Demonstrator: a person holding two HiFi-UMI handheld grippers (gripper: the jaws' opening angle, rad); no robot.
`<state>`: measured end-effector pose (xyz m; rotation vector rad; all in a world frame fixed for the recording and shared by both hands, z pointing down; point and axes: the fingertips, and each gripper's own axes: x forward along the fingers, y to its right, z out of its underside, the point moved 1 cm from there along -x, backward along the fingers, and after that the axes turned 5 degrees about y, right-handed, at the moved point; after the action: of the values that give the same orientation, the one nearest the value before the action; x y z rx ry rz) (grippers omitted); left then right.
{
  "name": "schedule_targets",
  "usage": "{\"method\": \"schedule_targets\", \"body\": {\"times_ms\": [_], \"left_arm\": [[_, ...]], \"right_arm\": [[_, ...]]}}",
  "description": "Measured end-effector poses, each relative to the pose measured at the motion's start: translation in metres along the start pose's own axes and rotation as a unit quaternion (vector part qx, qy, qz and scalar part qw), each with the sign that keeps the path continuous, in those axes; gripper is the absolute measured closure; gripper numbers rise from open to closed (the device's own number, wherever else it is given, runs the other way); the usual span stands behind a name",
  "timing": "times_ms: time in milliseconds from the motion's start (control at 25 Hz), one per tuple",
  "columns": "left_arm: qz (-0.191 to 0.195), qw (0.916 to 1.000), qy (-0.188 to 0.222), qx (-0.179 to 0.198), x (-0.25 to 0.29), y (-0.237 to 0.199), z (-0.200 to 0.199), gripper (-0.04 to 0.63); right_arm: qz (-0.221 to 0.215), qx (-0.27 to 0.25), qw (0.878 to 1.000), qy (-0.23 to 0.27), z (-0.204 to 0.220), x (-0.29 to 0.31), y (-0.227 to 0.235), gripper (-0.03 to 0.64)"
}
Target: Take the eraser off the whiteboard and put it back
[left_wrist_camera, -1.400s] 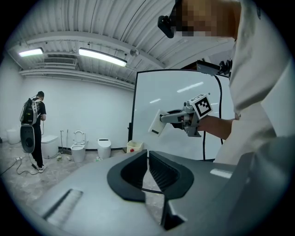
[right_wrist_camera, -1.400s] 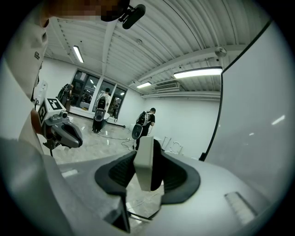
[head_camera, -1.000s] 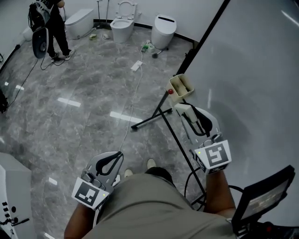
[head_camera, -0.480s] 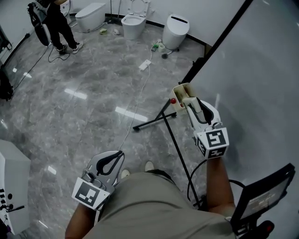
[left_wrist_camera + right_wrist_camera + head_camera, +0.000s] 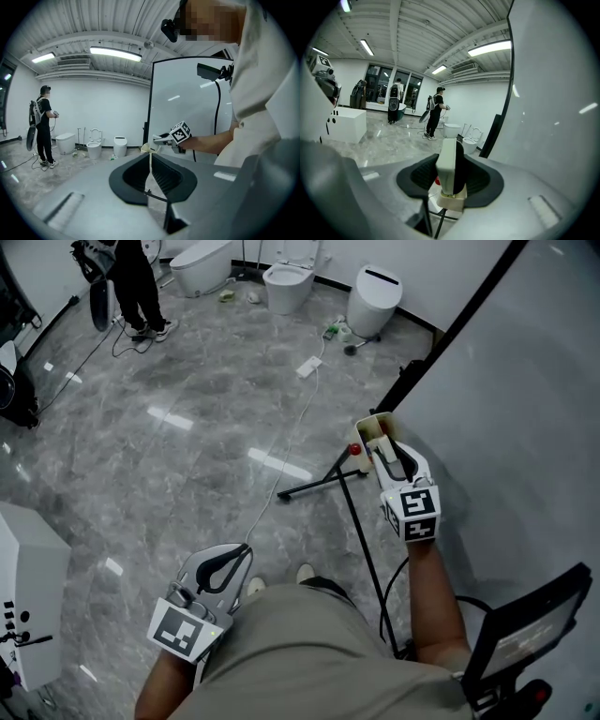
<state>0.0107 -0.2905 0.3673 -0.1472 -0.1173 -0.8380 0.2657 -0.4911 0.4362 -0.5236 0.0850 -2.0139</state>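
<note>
At the lower left corner of the large white whiteboard (image 5: 525, 427), the right gripper (image 5: 384, 454) is clamped on the block-shaped eraser (image 5: 446, 161), which has a cream plastic body and black felt. Its pads press the eraser from both sides. The eraser stands on edge directly over the small cream plastic tray (image 5: 364, 430) fixed at that corner. Its lower end is at the tray's mouth, and I cannot tell whether the two touch. The board's black metal stand (image 5: 319, 484) spreads across the grey marble floor (image 5: 169, 427) below the tray.

The left gripper (image 5: 150, 161) is low by the person's waist, well apart from the board, with its jaws together and nothing between them. A white cable (image 5: 281, 456) runs over the floor toward the far wall.
</note>
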Motion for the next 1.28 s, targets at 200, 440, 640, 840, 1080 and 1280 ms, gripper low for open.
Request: {"method": "schedule_targets", "body": {"times_ms": [200,440,640,840,1080,1280], "left_arm": [[-0.008,0.9999,-0.006,0.002,0.009,0.002,-0.001,0.575],[-0.019,0.9997,-0.014,0.003,0.015,0.003,-0.003,0.574],[-0.018,0.9997,-0.018,0.002,0.021,0.005,-0.005,0.574],[-0.017,0.9996,-0.023,0.004,0.025,0.007,-0.004,0.574],[-0.018,0.9995,-0.026,0.005,0.021,0.008,-0.004,0.575],[-0.021,0.9994,-0.027,0.005,0.017,0.007,-0.003,0.574]], "right_arm": [[-0.006,0.015,1.000,-0.013,0.023,0.017,0.005,0.462],[-0.008,0.028,0.999,-0.022,0.042,0.027,0.005,0.462],[-0.007,0.047,0.999,-0.023,0.052,0.029,0.005,0.462],[-0.008,0.049,0.998,-0.026,0.061,0.035,0.004,0.460],[-0.008,0.043,0.999,-0.033,0.068,0.039,0.000,0.460],[-0.007,0.037,0.999,-0.034,0.069,0.040,-0.001,0.462]]}}
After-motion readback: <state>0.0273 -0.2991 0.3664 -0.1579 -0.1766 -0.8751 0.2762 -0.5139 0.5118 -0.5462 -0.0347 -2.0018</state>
